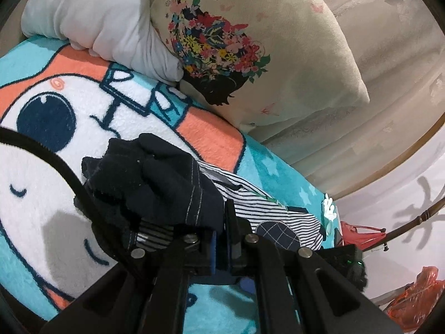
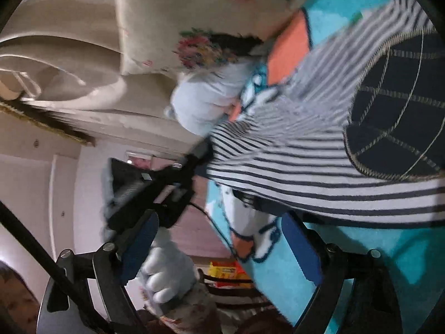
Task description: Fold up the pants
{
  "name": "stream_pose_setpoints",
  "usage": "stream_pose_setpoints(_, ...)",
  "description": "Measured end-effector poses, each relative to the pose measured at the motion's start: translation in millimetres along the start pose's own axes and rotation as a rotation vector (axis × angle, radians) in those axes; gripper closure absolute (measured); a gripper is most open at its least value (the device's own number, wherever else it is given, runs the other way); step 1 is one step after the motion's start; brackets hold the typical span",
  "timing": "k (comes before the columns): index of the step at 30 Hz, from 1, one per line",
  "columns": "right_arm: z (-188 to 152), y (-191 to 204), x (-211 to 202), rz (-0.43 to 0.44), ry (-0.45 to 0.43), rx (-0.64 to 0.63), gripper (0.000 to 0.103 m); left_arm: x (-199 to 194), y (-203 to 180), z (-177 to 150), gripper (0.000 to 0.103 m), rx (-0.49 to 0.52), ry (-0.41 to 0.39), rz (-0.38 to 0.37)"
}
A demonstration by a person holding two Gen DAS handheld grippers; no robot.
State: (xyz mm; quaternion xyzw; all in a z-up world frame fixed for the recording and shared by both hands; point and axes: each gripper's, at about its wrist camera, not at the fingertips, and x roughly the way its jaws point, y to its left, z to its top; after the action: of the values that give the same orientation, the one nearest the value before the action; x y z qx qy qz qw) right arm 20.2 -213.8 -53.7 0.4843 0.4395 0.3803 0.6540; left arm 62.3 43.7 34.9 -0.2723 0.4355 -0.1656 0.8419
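The pants are navy-and-white striped with a dark navy waistband and a navy grid-stitched knee patch. They lie on a cartoon fleece blanket. My left gripper is shut on the bunched navy waistband end, holding it just above the blanket. In the right wrist view the striped leg and patch fill the upper right. My right gripper is open and empty, near the leg's edge. The left gripper also shows there, at the end of the pants.
A white pillow and a beige flower-print pillow lean at the blanket's far side. A gloved hand holds the left tool. The blanket's edge drops off toward the floor. Red plastic bags lie on the floor.
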Motion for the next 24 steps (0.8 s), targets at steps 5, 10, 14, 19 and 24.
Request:
stream_pose_setpoints(5, 4.4, -3.1, -27.4, -0.105, -0.164, -0.016, 0.013, -10.8, 0.0, -2.4, 0.099, 0.017, -0.026, 0.007)
stream_pose_setpoints(10, 10.4, -2.1, -68.2, -0.297, -0.312, -0.044, 0.031, -8.3, 1.1, -2.3, 0.099, 0.019, -0.030, 0.016)
stream_pose_setpoints(14, 15.2, -17.1, -87.8, -0.421, -0.348, 0.001, 0.083, -4.8, 0.1, -0.6, 0.099, 0.021, -0.031, 0.030)
stream_pose_setpoints(19, 35.5, 7.7, -88.6, -0.457, -0.361, -0.099, 0.086, 3.7, 0.2, 16.0, 0.099, 0.022, -0.046, 0.074)
stream_pose_setpoints(24, 75.0, 33.7, -79.0, -0.488, -0.364, -0.192, 0.086, 33.8, 12.4, 53.1, 0.099, -0.014, -0.062, 0.144)
